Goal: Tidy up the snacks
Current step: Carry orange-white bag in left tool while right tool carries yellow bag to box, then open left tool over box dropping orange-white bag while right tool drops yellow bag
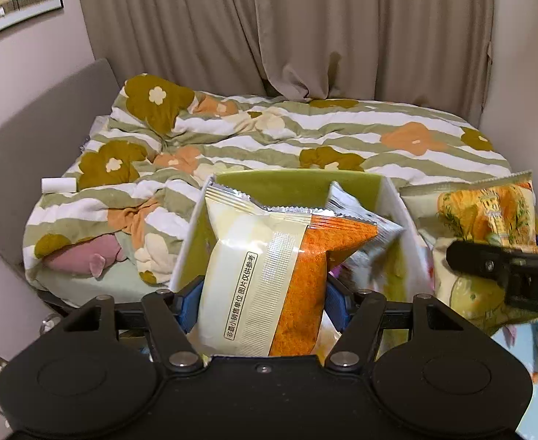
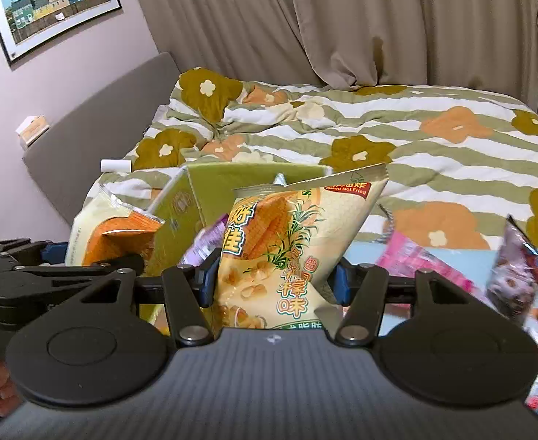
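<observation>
Beige curtains and a floral-quilted bed (image 1: 342, 135) lie behind. Left claw (image 1: 261, 300) is clamped on a cream-and-orange snack pack (image 1: 269, 275), right claw (image 2: 272, 282) on a corn snack bag (image 2: 283, 249), both over the green box (image 1: 298, 187). Next, I judge: lower and release inside.

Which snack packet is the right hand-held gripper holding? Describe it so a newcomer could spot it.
In front of the flower-patterned striped quilt stands a green cardboard box. Right of it, the right hand-held gripper grips a pale yellow corn-picture snack packet; the neighbouring packet is orange and cream.
</observation>
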Available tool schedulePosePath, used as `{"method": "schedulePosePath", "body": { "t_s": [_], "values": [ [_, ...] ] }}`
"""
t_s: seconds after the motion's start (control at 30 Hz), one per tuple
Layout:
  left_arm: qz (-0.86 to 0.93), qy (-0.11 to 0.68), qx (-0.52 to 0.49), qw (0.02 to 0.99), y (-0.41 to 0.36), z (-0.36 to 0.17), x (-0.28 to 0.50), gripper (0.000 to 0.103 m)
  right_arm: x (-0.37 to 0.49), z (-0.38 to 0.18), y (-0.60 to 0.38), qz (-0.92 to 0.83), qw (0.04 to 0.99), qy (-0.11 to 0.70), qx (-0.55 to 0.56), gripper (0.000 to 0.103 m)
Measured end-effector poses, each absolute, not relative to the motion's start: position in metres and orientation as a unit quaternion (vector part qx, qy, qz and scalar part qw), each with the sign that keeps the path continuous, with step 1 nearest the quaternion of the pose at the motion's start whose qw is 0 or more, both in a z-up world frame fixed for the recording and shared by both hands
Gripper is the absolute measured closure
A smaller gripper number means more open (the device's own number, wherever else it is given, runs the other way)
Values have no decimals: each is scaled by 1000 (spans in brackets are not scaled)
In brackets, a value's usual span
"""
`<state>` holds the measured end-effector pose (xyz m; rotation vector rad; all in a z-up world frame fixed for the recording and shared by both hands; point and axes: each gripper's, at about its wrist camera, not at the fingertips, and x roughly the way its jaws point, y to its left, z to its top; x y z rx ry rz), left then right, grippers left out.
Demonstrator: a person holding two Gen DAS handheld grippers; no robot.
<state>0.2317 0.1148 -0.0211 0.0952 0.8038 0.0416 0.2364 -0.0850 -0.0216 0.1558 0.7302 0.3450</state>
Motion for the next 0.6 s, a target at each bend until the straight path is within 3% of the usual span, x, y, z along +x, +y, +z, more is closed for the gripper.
{"method": "schedulePosePath", "body": {
  "t_s": [0.5, 0.53, 0.6],
  "values": [
    [-46, 434, 49, 898, 154, -68, 345, 33, 303, -47, -28, 94, 911, 393, 80, 30],
    [-49, 434, 41, 898, 156, -69, 347, 32, 305, -49, -27, 90, 911, 395, 80, 30],
    [-52, 435, 32, 899, 159, -70, 353, 20, 309, -50, -25, 86, 911, 396, 78, 30]
  ]
}}
